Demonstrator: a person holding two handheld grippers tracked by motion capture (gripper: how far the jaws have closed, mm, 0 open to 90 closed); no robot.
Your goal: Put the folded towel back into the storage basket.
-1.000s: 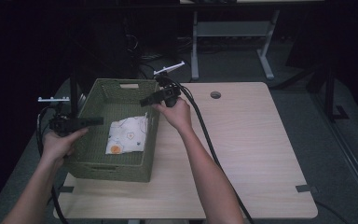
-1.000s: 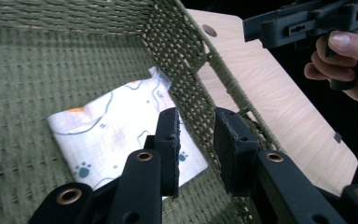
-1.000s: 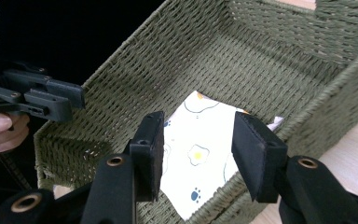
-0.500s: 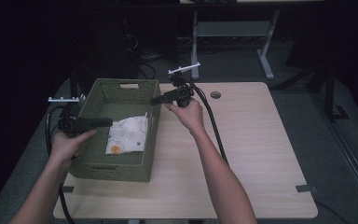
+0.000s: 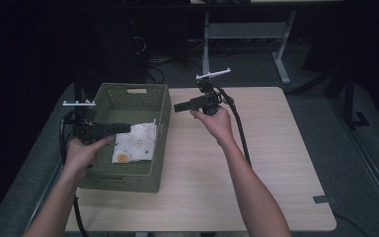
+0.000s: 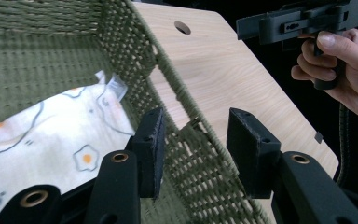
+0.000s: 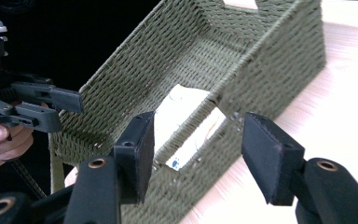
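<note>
A green woven basket [image 5: 159, 114] stands on the left half of the table, with a folded white cloth [image 5: 133, 143] printed with fried eggs lying inside. My left gripper [image 5: 127, 128] hovers over the basket's left part, pointing right. In its own view, the left gripper [image 6: 193, 126] is open, with the basket's right wall [image 6: 168, 79] between the jaws and the cloth [image 6: 51, 135] to their left. My right gripper [image 5: 176, 106] is held above the table just right of the basket, pointing left. The right gripper [image 7: 198, 135] is open and holds nothing, looking at the basket [image 7: 177, 60] and cloth [image 7: 182, 112].
The light wooden table [image 5: 276, 163] stretches bare to the right of the basket, with a round cable hole [image 6: 182, 27] near its far edge. Cables trail from both grippers. A desk frame [image 5: 246, 34] stands on the dark floor behind the table.
The right gripper has drawn back to the right, away from the basket's rim. The left gripper has edged a little to the right over the basket.
</note>
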